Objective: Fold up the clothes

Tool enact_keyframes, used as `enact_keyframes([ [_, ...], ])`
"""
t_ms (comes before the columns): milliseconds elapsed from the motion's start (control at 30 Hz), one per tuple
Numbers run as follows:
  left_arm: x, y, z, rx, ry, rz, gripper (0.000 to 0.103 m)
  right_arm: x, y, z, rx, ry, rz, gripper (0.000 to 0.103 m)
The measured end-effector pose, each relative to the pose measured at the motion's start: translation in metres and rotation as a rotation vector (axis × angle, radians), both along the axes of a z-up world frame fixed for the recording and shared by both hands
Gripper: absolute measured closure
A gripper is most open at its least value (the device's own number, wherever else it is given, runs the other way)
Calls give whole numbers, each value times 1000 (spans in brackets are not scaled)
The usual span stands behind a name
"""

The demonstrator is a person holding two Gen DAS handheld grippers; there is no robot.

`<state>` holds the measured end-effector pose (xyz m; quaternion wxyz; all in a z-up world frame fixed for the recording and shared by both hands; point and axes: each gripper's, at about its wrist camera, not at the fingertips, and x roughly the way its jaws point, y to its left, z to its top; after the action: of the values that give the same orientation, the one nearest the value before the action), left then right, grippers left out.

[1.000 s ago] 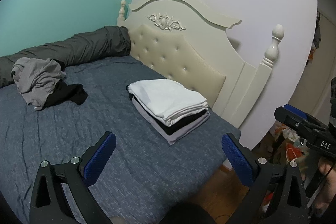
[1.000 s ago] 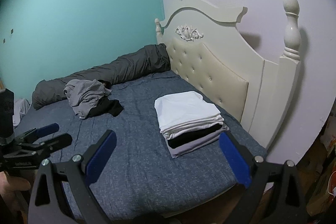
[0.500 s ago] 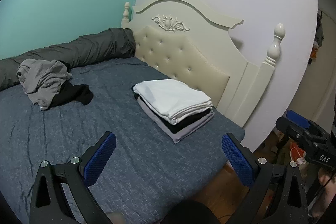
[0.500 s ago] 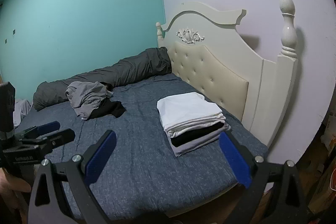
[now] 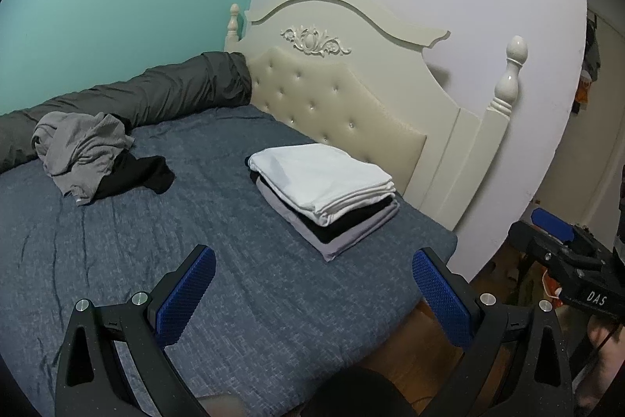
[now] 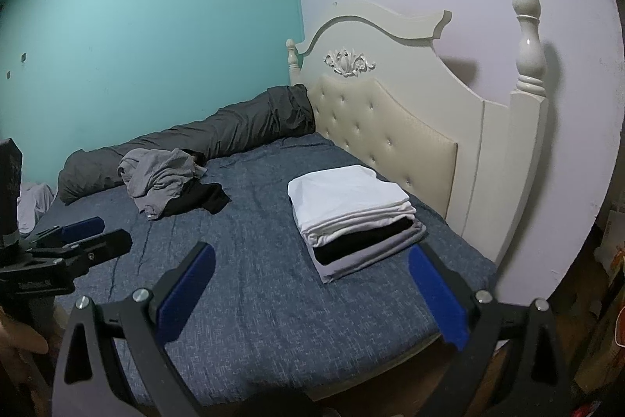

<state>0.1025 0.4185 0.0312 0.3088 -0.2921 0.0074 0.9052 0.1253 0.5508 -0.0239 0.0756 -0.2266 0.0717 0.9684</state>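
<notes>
Bed (image 5: 117,260) holds folded stack (image 5: 324,190) (crumpled clothes (image 5: 86,151) well apart).

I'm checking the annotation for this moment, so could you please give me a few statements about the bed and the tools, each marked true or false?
1. The folded stack has a white garment on top. True.
2. The left tool grips a shirt. False: it is open and holds nothing.
3. The crumpled grey garment lies partly over the black garment. True.
4. The folded stack sits on the floor. False: it rests on the blue bedspread near the headboard.
5. The right tool is open. True.
</notes>
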Motion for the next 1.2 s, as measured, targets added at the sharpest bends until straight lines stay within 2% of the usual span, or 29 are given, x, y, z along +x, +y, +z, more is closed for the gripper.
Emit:
enact_keyframes([
  [867,0,-3,-6,-6,-1,26,0,-4,0,-8,-8,-17,-11,3],
  [1200,0,-2,-7,-2,-14,6,0,-4,2,-8,-18,-18,-15,3],
])
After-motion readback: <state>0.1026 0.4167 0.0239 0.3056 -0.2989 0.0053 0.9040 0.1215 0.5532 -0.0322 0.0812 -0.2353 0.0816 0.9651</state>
